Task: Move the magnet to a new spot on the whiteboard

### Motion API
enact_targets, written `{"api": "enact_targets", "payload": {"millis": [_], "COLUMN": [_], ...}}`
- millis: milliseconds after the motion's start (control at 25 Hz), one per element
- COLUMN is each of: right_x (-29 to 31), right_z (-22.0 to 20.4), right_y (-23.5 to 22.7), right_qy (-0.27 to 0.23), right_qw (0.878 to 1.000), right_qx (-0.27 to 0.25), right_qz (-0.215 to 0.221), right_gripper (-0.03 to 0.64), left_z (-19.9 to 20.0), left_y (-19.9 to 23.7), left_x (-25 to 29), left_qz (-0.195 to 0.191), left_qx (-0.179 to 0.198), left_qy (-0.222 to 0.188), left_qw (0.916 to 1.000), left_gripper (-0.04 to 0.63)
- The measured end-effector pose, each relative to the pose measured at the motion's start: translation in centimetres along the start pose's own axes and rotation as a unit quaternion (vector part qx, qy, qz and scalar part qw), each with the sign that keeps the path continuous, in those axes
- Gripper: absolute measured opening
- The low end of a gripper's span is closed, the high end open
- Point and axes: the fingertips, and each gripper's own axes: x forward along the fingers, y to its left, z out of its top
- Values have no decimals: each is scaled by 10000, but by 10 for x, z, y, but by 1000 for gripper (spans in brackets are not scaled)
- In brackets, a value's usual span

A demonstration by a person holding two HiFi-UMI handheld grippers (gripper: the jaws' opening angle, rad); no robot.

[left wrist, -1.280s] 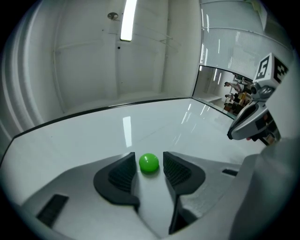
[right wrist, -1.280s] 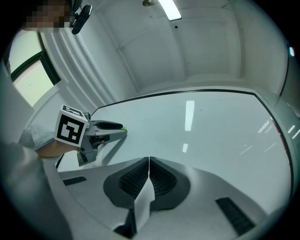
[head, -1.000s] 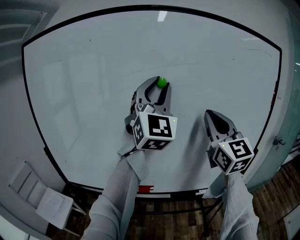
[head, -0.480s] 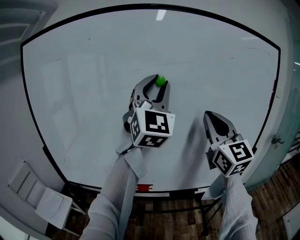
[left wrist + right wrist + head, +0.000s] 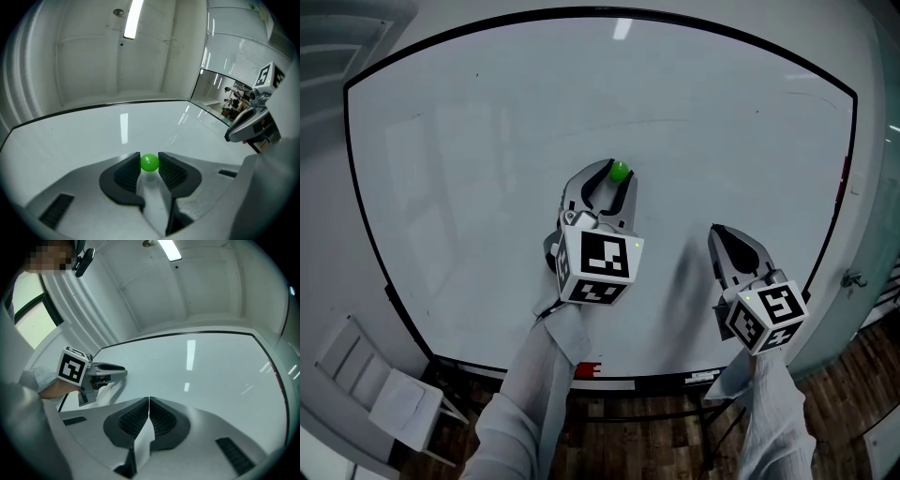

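The whiteboard (image 5: 469, 187) is filling nearly all of the head view, its black-edged white surface lying bare toward 9, 12 and 2 o'clock from the centre.

The left hand-held gripper (image 5: 617, 174) is working near the board's centre, its long axis running from the marker cube at 6 o'clock up to the jaw tips at 12 o'clock. Its jaws are standing partly closed, the ribbed pads (image 5: 127, 172) pressing on either side of the magnet.

The right hand-held gripper (image 5: 719, 231) is idling at about 4 o'clock from the left one, well apart from it. It is pointing the same way, with its jaws pressed together on nothing.

The magnet (image 5: 620, 170), a small green ball, is sitting between the left jaw tips, at 12 o'clock from that gripper's cube and close against the board. Whether it is touching the surface or being held just off it cannot be told. Being round, it is offering no long axis to align with.

Judged from this layout, the left hand is the nearer one and is already carrying the grip. The coming move is therefore turning on sliding or lifting the ball toward any bare region, while the right hand is playing no part.
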Motion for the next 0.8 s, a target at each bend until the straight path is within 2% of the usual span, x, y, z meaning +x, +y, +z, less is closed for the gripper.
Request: {"api": "enact_targets", "payload": {"millis": [800], "right_x": [-39], "right_z": [-41], "right_y": [32], "right_qy": [91], "right_qw": [9986], "right_qx": [407], "right_qz": [318], "right_gripper": [28], "left_z": [-56], "left_y": [-32], "left_x": [-81], "left_qz": [-36], "left_qx": [-373], "left_qy": [569], "left_qw": [9977], "left_gripper": [123]}}
